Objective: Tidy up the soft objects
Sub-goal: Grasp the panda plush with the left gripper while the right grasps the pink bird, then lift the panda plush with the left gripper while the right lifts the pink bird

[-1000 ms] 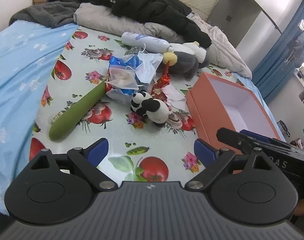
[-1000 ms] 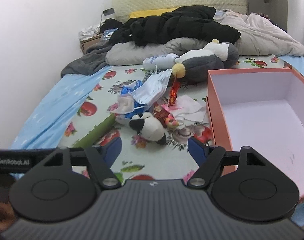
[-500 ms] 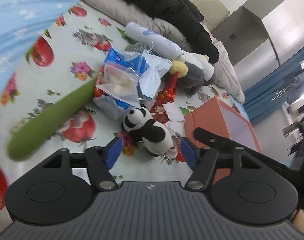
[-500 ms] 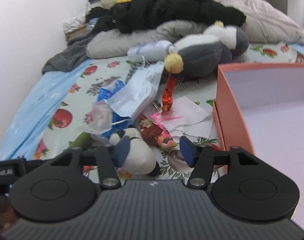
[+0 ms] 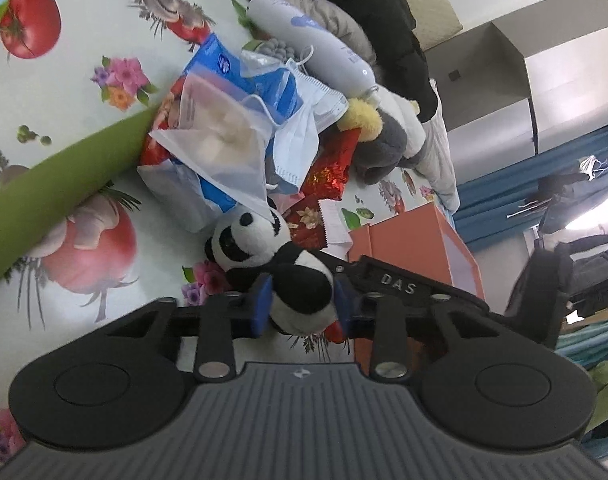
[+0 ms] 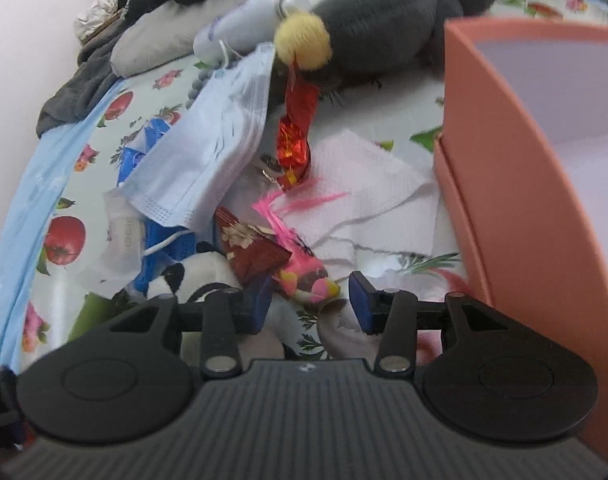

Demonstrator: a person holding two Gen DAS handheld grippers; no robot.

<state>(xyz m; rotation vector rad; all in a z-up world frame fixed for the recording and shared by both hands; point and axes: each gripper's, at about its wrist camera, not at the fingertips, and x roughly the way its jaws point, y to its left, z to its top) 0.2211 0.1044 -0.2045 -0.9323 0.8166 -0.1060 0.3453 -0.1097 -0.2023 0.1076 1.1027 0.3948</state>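
On the bed, the left gripper [image 5: 302,306] has just been closing, and its blue pads now press both sides of the panda plush [image 5: 280,264]. The right gripper [image 6: 310,300] has also been closing; its jaws stand apart around a small pink toy [image 6: 304,278], beside the orange box [image 6: 524,184].

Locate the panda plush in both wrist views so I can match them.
Left wrist: panda plush, lower centre, body between the left tool's pads.
Right wrist: only a patch of it, lower left, behind the tool's left finger.
Shared landmark: the orange box, right of the panda.
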